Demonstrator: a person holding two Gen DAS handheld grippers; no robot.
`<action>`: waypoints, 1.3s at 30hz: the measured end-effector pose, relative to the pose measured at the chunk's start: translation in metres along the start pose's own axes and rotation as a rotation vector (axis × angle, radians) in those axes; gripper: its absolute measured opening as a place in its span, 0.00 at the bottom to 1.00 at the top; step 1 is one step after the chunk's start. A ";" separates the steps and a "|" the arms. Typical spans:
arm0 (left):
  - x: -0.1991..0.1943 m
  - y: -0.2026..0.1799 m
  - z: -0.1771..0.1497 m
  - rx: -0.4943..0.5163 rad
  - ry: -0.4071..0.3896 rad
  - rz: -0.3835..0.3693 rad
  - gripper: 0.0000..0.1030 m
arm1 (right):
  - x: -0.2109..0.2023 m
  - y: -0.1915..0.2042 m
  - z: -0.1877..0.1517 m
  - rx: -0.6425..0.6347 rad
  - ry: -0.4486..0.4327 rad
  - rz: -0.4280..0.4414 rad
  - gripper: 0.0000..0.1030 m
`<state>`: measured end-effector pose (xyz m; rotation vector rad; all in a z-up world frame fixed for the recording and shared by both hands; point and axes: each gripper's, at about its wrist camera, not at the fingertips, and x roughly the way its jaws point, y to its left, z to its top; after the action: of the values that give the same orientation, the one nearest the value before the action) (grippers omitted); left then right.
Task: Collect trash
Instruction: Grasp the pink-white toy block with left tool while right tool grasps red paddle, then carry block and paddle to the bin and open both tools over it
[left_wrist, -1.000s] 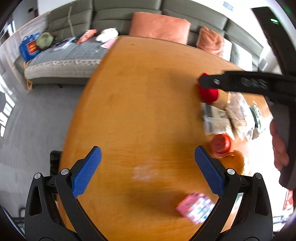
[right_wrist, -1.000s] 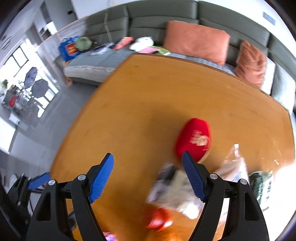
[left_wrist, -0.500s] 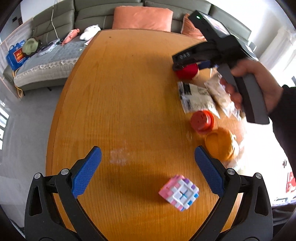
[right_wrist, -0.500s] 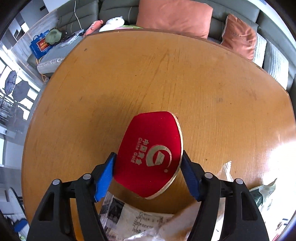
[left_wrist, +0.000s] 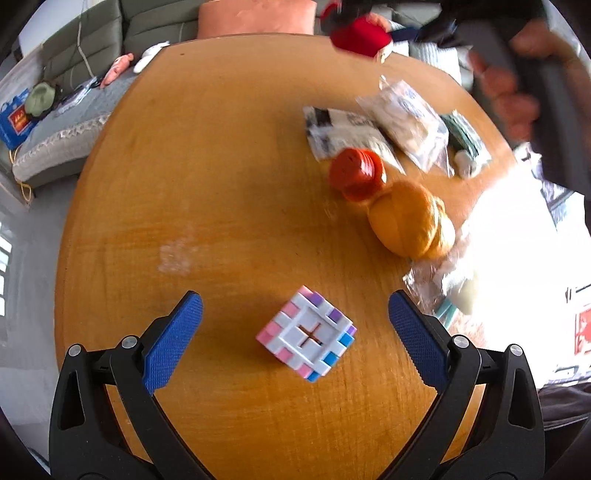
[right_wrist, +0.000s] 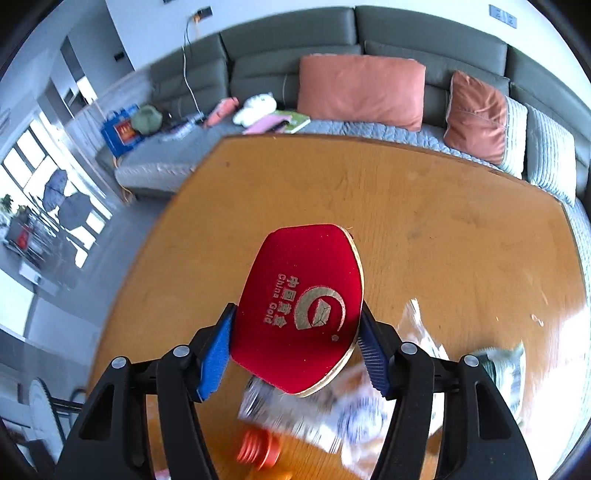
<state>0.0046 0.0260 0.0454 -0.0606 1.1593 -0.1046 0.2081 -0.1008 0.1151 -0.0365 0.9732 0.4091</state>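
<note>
Tongs (right_wrist: 295, 354) on the right pinch a red table-tennis paddle (right_wrist: 299, 306) above the round wooden desk (right_wrist: 424, 221), seemingly clearing access to crumpled plastic wrappers (left_wrist: 402, 118), while left tongs (left_wrist: 295, 336) hover spread around a pastel puzzle cube (left_wrist: 308, 338).

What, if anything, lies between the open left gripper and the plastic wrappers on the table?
The pastel puzzle cube sits directly between the left gripper's open fingers. Beyond it, the orange lid and the yellow ball-like object lie before the wrappers.
</note>
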 end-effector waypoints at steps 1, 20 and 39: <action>0.002 -0.003 -0.002 0.010 0.000 0.007 0.94 | -0.007 -0.001 -0.003 0.007 -0.006 0.010 0.62; -0.020 0.030 -0.033 -0.036 -0.078 0.055 0.53 | -0.025 0.058 -0.025 -0.029 -0.013 0.060 0.62; -0.089 0.255 -0.133 -0.489 -0.140 0.265 0.52 | 0.038 0.303 -0.056 -0.334 0.134 0.284 0.62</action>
<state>-0.1398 0.2905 0.0470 -0.3397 1.0216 0.4140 0.0756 0.1793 0.0985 -0.2326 1.0362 0.8377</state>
